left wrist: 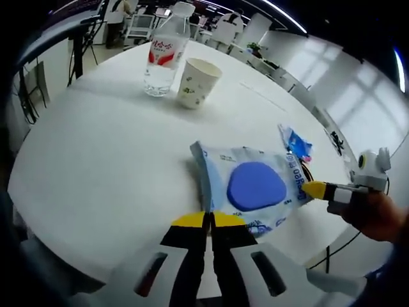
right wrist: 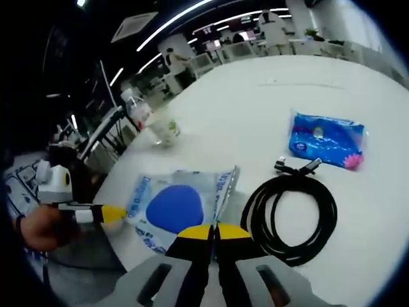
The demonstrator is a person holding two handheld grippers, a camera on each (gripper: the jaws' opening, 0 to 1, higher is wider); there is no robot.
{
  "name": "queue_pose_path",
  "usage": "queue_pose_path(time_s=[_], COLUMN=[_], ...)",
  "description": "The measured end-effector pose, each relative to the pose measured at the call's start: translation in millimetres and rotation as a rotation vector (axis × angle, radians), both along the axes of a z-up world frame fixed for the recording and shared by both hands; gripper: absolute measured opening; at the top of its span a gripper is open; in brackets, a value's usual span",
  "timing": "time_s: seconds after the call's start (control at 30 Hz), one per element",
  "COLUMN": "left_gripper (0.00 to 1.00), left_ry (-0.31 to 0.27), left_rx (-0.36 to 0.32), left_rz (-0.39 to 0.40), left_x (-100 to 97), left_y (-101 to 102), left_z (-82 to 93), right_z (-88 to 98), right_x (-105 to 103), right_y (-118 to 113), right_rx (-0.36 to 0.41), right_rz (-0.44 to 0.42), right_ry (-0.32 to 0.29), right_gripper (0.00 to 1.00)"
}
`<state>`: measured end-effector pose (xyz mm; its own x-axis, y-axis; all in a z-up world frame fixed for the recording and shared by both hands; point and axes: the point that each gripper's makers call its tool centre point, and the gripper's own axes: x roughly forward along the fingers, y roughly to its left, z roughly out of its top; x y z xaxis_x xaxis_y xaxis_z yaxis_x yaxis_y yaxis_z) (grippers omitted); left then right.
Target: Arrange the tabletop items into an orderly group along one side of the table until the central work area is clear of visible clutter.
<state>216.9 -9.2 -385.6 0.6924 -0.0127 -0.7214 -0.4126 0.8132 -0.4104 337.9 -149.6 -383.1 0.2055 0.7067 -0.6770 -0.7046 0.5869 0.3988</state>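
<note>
Both your grippers, left (left wrist: 209, 220) and right (right wrist: 213, 231), are clamped on opposite edges of the wipes pack (left wrist: 252, 188). Lift it evenly towards the bottle (left wrist: 165, 51) and cup (left wrist: 197, 82).

left tool (left wrist: 209, 220) jaws together, right tool (right wrist: 213, 231) likewise

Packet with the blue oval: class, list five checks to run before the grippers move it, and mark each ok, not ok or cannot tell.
1. Left gripper shut on the packet edge: ok.
2. Right gripper shut on the opposite edge: ok.
3. Black cable clear of the packet: cannot tell, it lies close.
4. Bottle and paper cup upright: ok.
5. Table centre cleared: not ok; cable and blue pack lie there.
</note>
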Motion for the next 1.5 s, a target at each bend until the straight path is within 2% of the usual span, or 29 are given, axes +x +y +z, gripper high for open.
queue_pose_path(time_s=[0.27, 0.47, 0.67, 0.77, 0.87, 0.97, 1.17, 1.33, 1.5], left_gripper=[0.0, 0.0, 0.0, 0.0, 0.0, 0.07, 0.12, 0.11, 0.07], left_ry=[-0.019, -0.02, -0.011, 0.009, 0.03, 0.021, 0.041, 0.064, 0.066], left_rx=[0.005, 0.005, 0.013, 0.026, 0.042, 0.015, 0.046, 0.073, 0.069], left_rz=[-0.012, -0.028, -0.045, -0.07, -0.095, -0.096, -0.136, -0.159, -0.17], left_x=[9.8, 12.2, 14.4, 14.0, 12.3, 12.2, 10.5, 7.7, 9.5], left_y=[-7, -7, -12, -11, -14, -20, -21, -17, -15], left_z=[10.9, 10.4, 8.3, 0.9, 1.6, 1.8, -3.8, -9.1, -12.2], right_z=[3.4, 6.6, 5.6, 4.6, 4.0, 0.8, -6.8, -5.4, -7.2], right_x=[1, 1, 7, 5, 5, 5, 4, 2, 2], right_y=[-13, -14, -15, -16, -18, -20, -21, -22, -22], right_rx=[0.026, 0.037, 0.043, 0.043, 0.042, 0.038, 0.033, 0.03, 0.027], right_rz=[-0.068, -0.083, -0.093, -0.097, -0.102, -0.103, -0.104, -0.101, -0.098], right_ry=[0.013, 0.01, 0.01, 0.016, 0.019, 0.024, 0.031, 0.035, 0.04], right_gripper=[0.0, 0.0, 0.0, 0.0, 0.0, 0.0, 0.0, 0.0, 0.0])
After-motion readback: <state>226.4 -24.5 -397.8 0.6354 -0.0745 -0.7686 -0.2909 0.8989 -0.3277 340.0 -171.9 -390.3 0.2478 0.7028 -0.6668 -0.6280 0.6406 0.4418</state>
